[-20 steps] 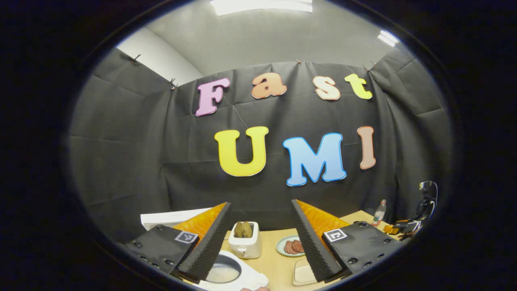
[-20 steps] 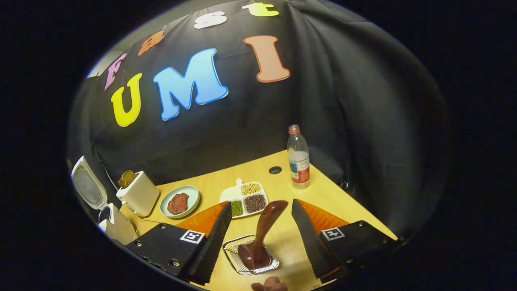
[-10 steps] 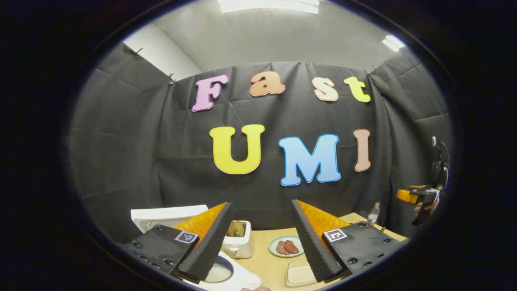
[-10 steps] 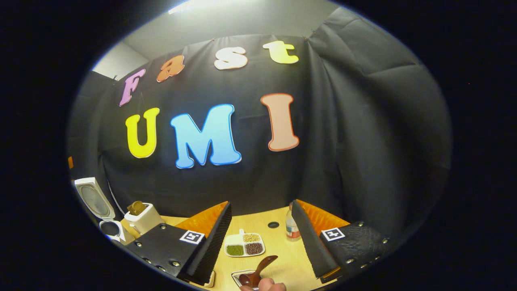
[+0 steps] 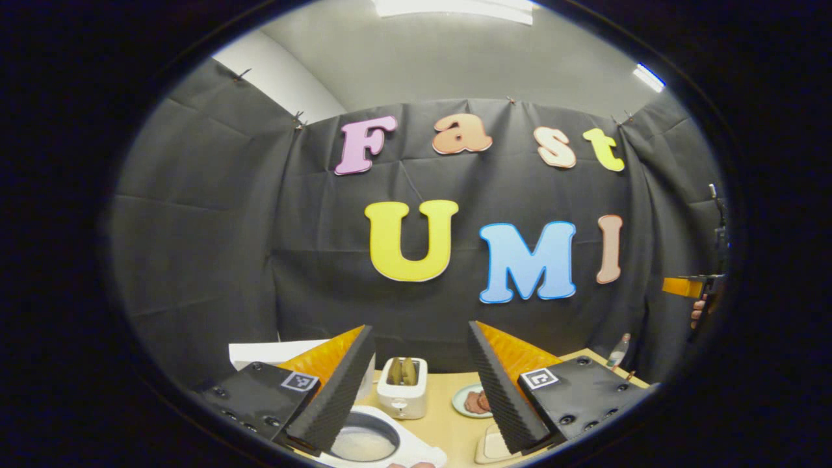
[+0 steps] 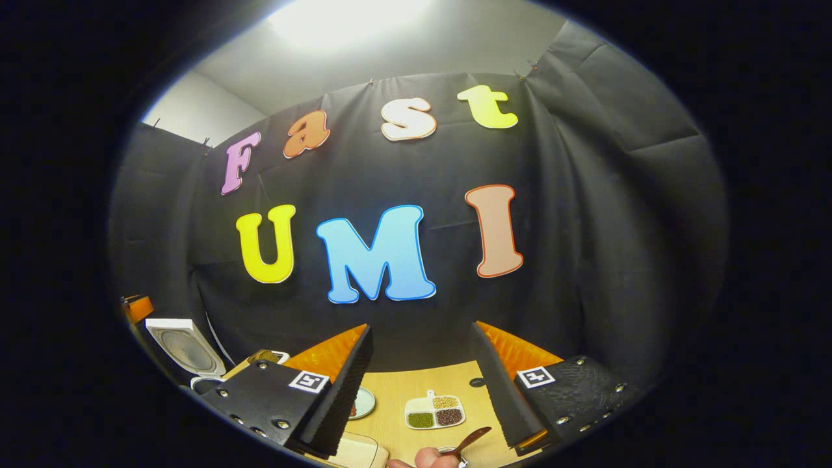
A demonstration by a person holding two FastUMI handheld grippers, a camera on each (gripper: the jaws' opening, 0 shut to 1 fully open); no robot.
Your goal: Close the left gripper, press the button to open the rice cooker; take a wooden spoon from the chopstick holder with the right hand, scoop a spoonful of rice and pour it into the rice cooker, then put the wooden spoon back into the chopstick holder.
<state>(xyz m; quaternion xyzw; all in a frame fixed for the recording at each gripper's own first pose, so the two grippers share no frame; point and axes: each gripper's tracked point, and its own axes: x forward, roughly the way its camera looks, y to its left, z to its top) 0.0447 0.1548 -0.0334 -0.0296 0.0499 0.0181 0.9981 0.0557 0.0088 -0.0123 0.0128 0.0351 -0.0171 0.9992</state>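
My left gripper (image 5: 420, 331) is open and empty, held high above the table. Below its left finger stands the white rice cooker (image 5: 380, 443), its lid (image 5: 273, 351) raised and pale rice showing in the pot. My right gripper (image 6: 421, 328) is also open and empty, well above the table. The dark wooden spoon (image 6: 472, 438) pokes up at the bottom edge of the right gripper view, apart from both fingers, its bowl and holder cut off. The cooker's open lid (image 6: 184, 348) stands at the left of the right gripper view. An orange finger of the right gripper (image 5: 682, 286) shows far right.
A white toaster (image 5: 404, 388) with bread stands behind the cooker, beside a plate of meat (image 5: 478, 400). A divided dish of beans (image 6: 434, 413) and a pale tray (image 6: 356, 452) lie on the wooden table (image 6: 416, 390). A bottle (image 5: 617, 351) stands at the back right.
Both grippers have risen and tipped upward, so the table sank low in both views. The right gripper pulled away from the spoon, which stayed behind in its holder.
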